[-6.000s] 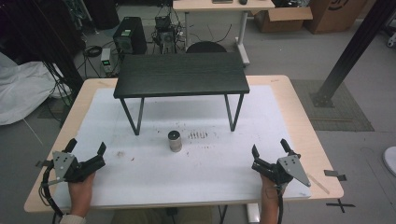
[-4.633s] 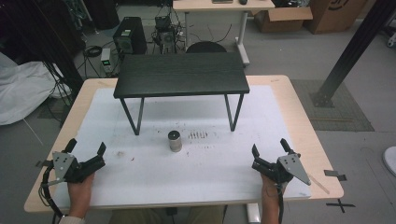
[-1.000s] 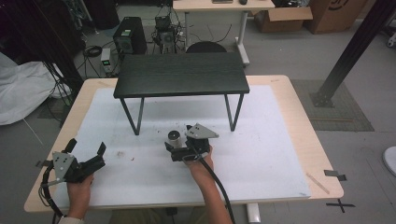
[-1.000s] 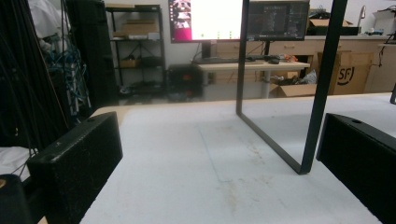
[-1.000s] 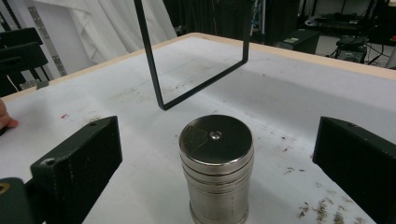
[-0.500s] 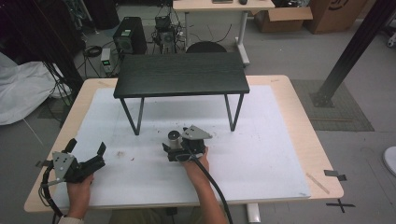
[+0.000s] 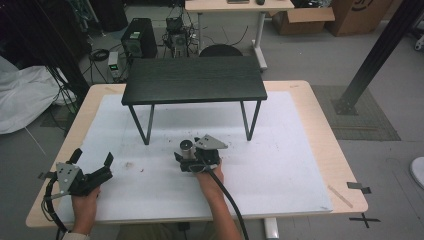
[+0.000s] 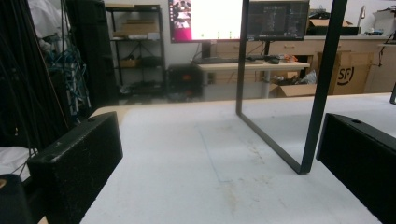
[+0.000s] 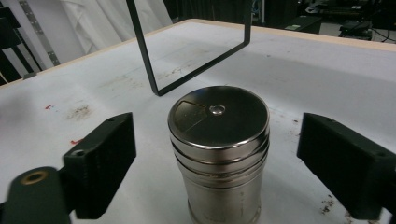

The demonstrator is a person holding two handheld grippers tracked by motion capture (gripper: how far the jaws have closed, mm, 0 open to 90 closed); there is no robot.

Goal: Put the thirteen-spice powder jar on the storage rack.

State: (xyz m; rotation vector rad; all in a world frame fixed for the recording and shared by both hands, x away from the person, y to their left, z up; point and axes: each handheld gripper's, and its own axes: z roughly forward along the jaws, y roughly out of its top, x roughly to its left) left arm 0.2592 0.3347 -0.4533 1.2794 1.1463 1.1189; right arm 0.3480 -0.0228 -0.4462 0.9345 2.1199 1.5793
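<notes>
Now, my notes from the remote station, working outward from the grippers.

Right gripper: my right gripper [image 7: 186, 159] sits near the middle of the white mat, jaws set either side of the steel shaker [image 7: 187, 148]. Its jaws have just been closing, with the shaker between them.

Right grip state: not clamped. In the right gripper view I see a clear gap between each black pad and the shaker [image 9: 219, 154] wall, so nothing is grasped.

Shaker: upright on the mat, metal lid on top with a small rivet and a wedge-shaped panel, ribbed bands below the lid. It stands just in front of the black stand, between the stand's two front legs and nearer the right one as the high view shows them.

Left gripper: my left gripper [image 7: 91, 161] rests near the mat's front left corner, well apart from the shaker, jaws spread wide with nothing between them.

Left gripper view: bare mat between the jaws, and one thin black leg frame [image 8: 280, 93] of the stand ahead.

Black stand: the small black stand [image 7: 194, 85] sits at the far half of the mat, dark flat top on thin legs.

Mat: the white mat [image 7: 280, 165] covers most of the wooden table [image 7: 345, 170], with dark smudges near the shaker.

Surroundings: a computer tower [image 7: 138, 44] and cables on the floor beyond the table.
</notes>
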